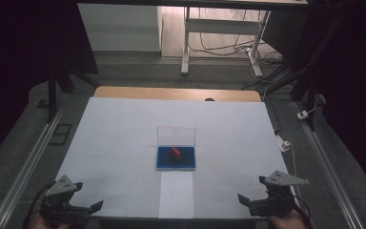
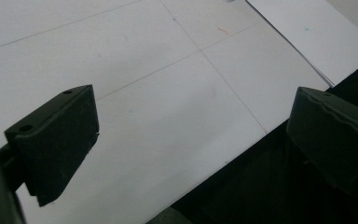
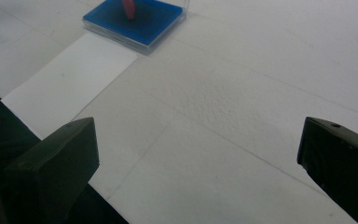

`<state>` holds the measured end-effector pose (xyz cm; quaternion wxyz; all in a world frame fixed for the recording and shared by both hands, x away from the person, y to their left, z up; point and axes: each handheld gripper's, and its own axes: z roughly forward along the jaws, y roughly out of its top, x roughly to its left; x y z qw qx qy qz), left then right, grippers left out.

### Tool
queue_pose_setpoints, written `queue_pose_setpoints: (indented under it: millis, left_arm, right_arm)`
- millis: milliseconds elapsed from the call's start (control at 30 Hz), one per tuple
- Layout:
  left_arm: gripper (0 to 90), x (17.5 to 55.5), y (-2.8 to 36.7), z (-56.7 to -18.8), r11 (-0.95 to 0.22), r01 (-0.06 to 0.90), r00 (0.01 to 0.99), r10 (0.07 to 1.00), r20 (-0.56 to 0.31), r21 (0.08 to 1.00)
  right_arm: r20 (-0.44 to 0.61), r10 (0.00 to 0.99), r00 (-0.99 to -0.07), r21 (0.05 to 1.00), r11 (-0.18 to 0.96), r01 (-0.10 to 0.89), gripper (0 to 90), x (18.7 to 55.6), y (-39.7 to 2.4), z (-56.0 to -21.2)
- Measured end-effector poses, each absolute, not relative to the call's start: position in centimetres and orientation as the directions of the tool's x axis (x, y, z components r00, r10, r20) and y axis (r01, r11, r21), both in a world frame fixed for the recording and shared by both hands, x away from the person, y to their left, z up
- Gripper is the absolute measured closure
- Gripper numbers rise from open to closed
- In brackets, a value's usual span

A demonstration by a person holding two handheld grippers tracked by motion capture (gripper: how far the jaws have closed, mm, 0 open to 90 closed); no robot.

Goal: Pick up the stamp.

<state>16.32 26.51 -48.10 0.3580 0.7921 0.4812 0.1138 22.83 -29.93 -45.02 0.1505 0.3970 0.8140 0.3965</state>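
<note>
Left claw [image 1: 78,202] spread wide, empty, low at desk [image 1: 124,124] edge. Mid-desk: blue case [image 1: 176,158], clear lid upright, small red piece [image 1: 176,152] inside. Right claw [image 1: 259,200] equally wide, empty. Best approached slowly, squarely, jaws straddling case.

A wooden table [image 1: 124,92] is almost wholly covered by a large white sheet [image 1: 119,133], marked with faint straight lines; bare wood shows as a strip along the far edge. Near the middle of the sheet lies a shallow clear case with a blue base [image 1: 176,158], its transparent lid standing upright at the back and a small red object [image 1: 176,151] on the blue. A narrow white paper strip [image 1: 176,195] runs from just in front of the case to the near edge.
</note>
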Motion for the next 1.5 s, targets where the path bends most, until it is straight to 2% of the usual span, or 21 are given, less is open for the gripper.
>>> queue_pose_setpoints:
  millis: [533, 933, 1500]
  left_arm:
    - [0.0, 16.4, 26.4, -48.2, -0.289, 0.686, 0.51, 0.845, -0.159, 0.667]
    - [0.0, 16.4, 26.3, -48.1, -0.293, 0.684, 0.511, 0.846, -0.153, 0.668]
    - [0.0, 16.3, 26.3, -48.1, -0.293, 0.68, 0.513, 0.845, -0.151, 0.672]
  right_arm:
    - [0.011, 0.686, -0.728, 0.777, 0.452, 0.438, 0.0, 23.8, -27.1, -44.7]
    - [0.057, 0.657, -0.751, 0.775, 0.445, 0.448, 0.0, 25.4, -25.3, -44.8]
    - [0.036, 0.586, -0.81, 0.778, 0.492, 0.391, 0.0, 27.0, -21.7, -45.0]
